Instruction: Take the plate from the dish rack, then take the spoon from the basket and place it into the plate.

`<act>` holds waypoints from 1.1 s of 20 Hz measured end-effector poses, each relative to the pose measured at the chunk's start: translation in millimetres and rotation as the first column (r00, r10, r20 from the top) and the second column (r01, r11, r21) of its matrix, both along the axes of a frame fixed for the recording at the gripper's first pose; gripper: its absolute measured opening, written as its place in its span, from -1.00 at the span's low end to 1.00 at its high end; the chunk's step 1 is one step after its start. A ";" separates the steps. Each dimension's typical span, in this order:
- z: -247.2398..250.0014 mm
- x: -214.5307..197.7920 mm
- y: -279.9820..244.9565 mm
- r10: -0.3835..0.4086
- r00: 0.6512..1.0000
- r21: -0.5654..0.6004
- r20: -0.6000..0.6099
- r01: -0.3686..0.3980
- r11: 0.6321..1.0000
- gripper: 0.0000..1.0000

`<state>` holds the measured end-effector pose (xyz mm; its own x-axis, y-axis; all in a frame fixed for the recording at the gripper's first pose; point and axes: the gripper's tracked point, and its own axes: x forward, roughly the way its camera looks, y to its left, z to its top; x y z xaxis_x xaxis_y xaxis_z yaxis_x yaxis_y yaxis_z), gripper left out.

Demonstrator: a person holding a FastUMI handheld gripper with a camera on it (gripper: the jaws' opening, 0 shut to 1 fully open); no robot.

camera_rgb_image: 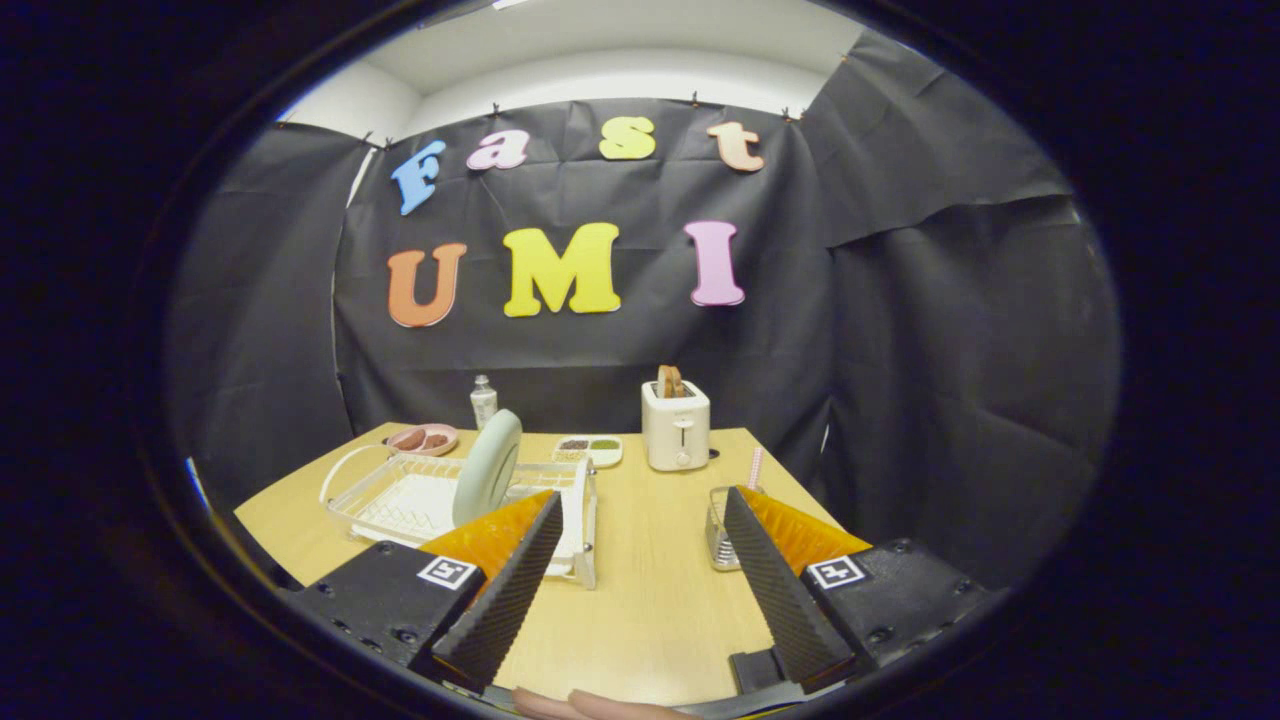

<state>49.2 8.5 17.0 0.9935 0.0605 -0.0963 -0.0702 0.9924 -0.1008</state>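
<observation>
A pale green plate (488,466) stands on edge in a clear dish rack (400,500) on the wooden table (650,580), just beyond my left finger. A small clear basket (720,525) sits partly behind my right finger, with a pink-striped spoon handle (755,467) sticking up from it. My gripper (640,510) hovers above the near part of the table, open wide, with nothing between its fingers. Rack and basket are both ahead of the fingertips, rack to the left, basket to the right.
A white toaster (676,425) with toast in it stands at the back of the table. A small white dish (590,448) with dark and green bits lies beside it. A pink plate (424,438) with sausages and a small bottle (483,400) stand behind the rack.
</observation>
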 end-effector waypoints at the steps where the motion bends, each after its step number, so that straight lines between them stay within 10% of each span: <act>1: 5.9 8.7 1.1 0.004 1.000 -0.010 -0.014 -0.004 1.000 1.00; 10: 50.3 100.8 54.9 0.048 0.981 -0.002 -0.190 -0.049 0.999 1.00; 22: 19.6 193.1 194.9 0.117 0.841 -0.014 -0.529 -0.147 0.989 0.82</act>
